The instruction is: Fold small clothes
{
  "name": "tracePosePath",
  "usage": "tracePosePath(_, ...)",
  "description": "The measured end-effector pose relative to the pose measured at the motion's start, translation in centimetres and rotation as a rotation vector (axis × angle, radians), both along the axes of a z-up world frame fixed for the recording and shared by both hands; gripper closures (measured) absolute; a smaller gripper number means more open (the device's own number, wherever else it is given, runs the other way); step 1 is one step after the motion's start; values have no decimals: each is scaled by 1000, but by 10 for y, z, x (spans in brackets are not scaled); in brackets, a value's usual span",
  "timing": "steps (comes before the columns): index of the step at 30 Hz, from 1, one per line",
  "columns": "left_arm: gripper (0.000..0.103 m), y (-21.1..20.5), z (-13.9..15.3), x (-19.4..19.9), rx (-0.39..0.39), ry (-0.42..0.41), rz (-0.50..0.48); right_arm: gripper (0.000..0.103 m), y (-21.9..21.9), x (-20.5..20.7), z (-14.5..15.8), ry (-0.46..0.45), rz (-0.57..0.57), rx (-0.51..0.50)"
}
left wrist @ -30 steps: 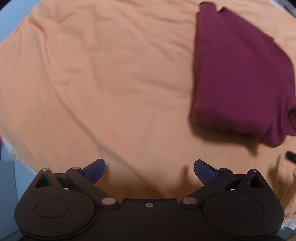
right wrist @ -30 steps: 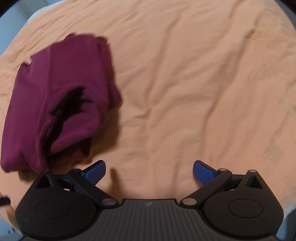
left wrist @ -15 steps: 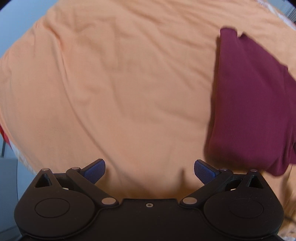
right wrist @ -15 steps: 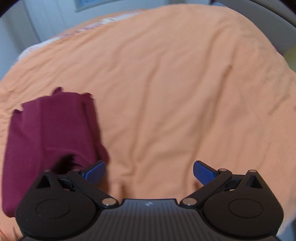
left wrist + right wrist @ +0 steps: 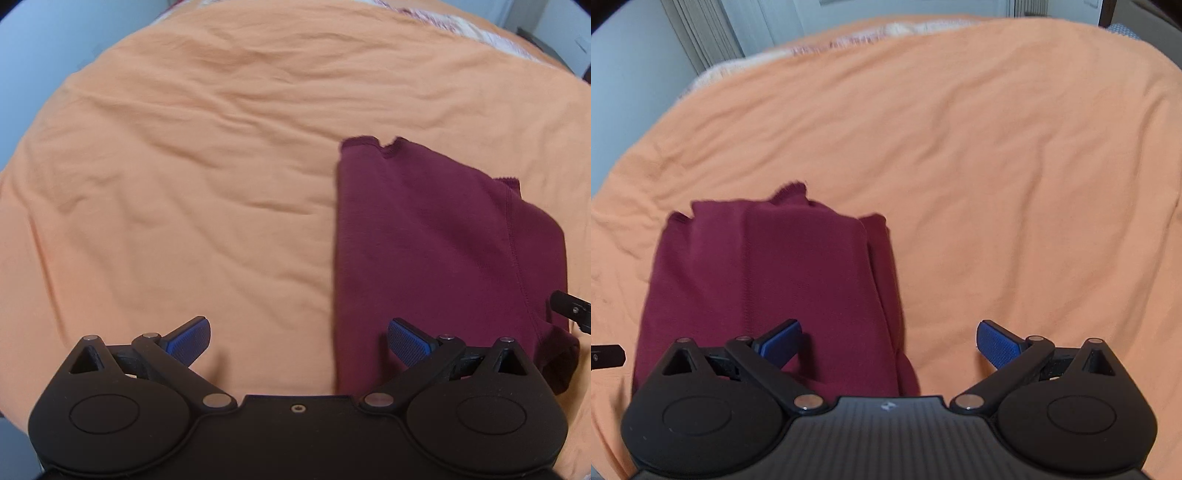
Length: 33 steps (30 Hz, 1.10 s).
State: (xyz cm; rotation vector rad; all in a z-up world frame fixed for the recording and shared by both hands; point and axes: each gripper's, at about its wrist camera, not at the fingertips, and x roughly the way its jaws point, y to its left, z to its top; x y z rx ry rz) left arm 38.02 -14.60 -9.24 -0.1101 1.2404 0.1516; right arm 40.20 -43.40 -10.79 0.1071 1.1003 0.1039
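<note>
Maroon garment (image 5: pixel 436 258) lies folded into a narrow stack on the orange sheet (image 5: pixel 184 166), hem edges at the far end. It sits flat, likely so a last crosswise fold can follow.

Left hand-held gripper (image 5: pixel 298 341): jaws wide apart, nothing held, at the garment's left edge. Right hand-held gripper (image 5: pixel 889 341): jaws wide apart, empty, straddling its right edge. One on each side suggests a paired pinch of the near corners. The near right side looks loose and bulged.
</note>
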Motion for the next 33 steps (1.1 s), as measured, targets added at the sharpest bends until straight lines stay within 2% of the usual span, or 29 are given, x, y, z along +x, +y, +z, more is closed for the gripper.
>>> tracePosePath(5, 1, -9, -22, 10, -2, 37, -37, 0, -3, 11, -15, 61, 45, 15)
tracePosePath(10, 1, -6, -36, 12, -30, 53, -24, 0, -7, 18, -28, 115, 34, 25)
tracePosePath(19, 0, -1, -55, 19, -69, 87, -10, 0, -3, 16, -36, 126, -10, 21)
tracePosePath(25, 0, 7, -64, 28, -123, 130, 6, 0, 0, 13, -37, 106, 11, 39)
tracePosePath(28, 0, 13, -67, 32, -156, 155, 21, 13, 0, 13, -36, 99, 45, 76)
tracePosePath(30, 0, 15, -66, 34, -164, 166, 18, 27, 2, 14, -35, 101, 67, 110)
tracePosePath(31, 0, 16, -65, 36, -166, 169, 16, 31, 2, 15, -35, 105, 74, 130)
tracePosePath(32, 3, 17, -64, 37, -176, 170, 13, 40, 1, 15, -34, 108, 81, 152)
tracePosePath(33, 7, 18, -64, 38, -196, 168, 6, 43, 1, 15, -33, 111, 84, 165)
